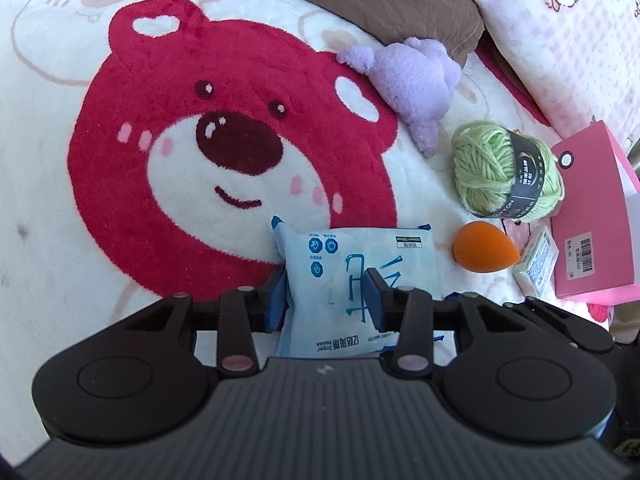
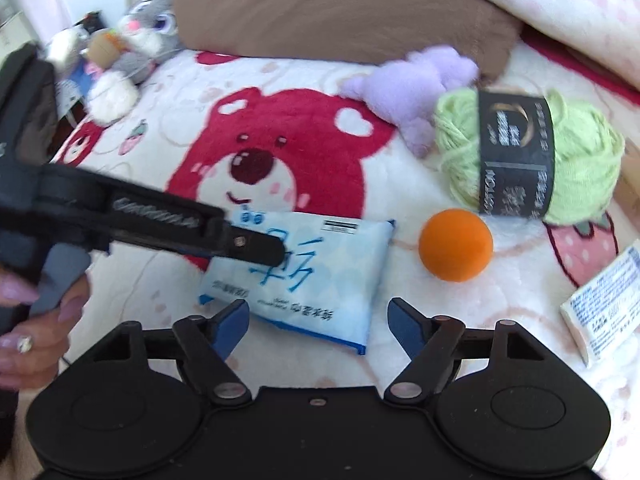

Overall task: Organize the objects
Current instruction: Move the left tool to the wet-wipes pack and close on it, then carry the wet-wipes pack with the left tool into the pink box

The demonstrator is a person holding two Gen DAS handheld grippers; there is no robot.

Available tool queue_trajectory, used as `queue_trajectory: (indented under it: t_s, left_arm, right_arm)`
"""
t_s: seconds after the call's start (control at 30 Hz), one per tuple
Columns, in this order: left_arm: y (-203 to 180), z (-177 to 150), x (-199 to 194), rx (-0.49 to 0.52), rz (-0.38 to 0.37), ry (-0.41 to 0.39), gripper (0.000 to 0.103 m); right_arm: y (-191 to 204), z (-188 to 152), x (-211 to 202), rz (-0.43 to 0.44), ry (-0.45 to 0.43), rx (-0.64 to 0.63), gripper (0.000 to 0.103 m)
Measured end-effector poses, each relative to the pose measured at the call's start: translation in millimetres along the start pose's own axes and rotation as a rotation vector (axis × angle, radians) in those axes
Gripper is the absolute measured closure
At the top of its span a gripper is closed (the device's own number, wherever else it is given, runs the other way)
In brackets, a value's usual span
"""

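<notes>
Left tongs point(image 1: 328, 296) around crinkly wipes pack point(image 1: 360, 264), seemingly.

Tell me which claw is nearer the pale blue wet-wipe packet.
Left. The left claw is clamped on the pale blue wet-wipe packet; the right claw hangs open above its near edge.

The left claw point(image 1: 328, 294) tilts steeply downward, its two blue pads point(image 1: 374, 300) drawn close and pressing on the wipes pack point(image 1: 360, 264) held between them. In the right wrist view the same claw reaches in from the left as a dark, blurred arm, with the person's left hand point(image 2: 36, 320) wrapped around its handle and grey trigger. The right claw point(image 2: 318, 326) also points down, its blue fingers point(image 2: 230, 328) spread wide apart with nothing gripped.
</notes>
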State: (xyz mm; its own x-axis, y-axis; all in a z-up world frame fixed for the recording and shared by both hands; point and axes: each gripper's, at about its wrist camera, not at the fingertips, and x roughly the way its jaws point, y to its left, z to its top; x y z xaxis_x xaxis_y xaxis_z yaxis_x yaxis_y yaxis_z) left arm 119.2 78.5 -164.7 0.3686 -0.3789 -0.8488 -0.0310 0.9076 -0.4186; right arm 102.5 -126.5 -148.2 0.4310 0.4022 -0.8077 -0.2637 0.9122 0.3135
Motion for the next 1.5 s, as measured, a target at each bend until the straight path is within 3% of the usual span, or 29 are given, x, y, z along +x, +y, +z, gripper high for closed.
queue_trajectory:
  t_s: [0.13,0.3,0.37,0.53,0.73,1.07,1.37,1.5]
  left_arm:
    - [3,-2,0,-0.033,-0.016,0.010,0.063]
    - [-4,-12,-4,-0.041,-0.011,0.009,0.064]
    - [-8,-16,-9,-0.037,-0.018,0.004,0.064]
    - [-26,-30,-26,-0.002,-0.034,-0.014,0.065]
    - [-56,-42,-53,0.037,-0.057,-0.056,0.065]
    - [-105,-51,-89,0.068,-0.162,-0.078,0.066]
    - [-176,-28,-120,0.186,-0.191,-0.172,0.065]
    - [-210,-18,-123,0.233,-0.232,-0.185,0.065]
  right_arm:
    - [-12,0,5,0.042,-0.021,0.107,0.025]
    - [-14,3,3,0.023,0.010,0.081,0.063]
    - [-20,3,-3,0.029,0.021,0.098,0.067]
    - [-5,-8,-28,-0.024,0.010,-0.009,0.067]
    - [-3,-15,-70,-0.053,-0.031,-0.046,0.063]
    - [-7,-7,-145,-0.098,-0.070,-0.110,0.055]
    - [-38,0,-208,-0.083,-0.190,-0.010,0.054]
    - [-47,2,-233,-0.142,-0.224,-0.008,0.054]
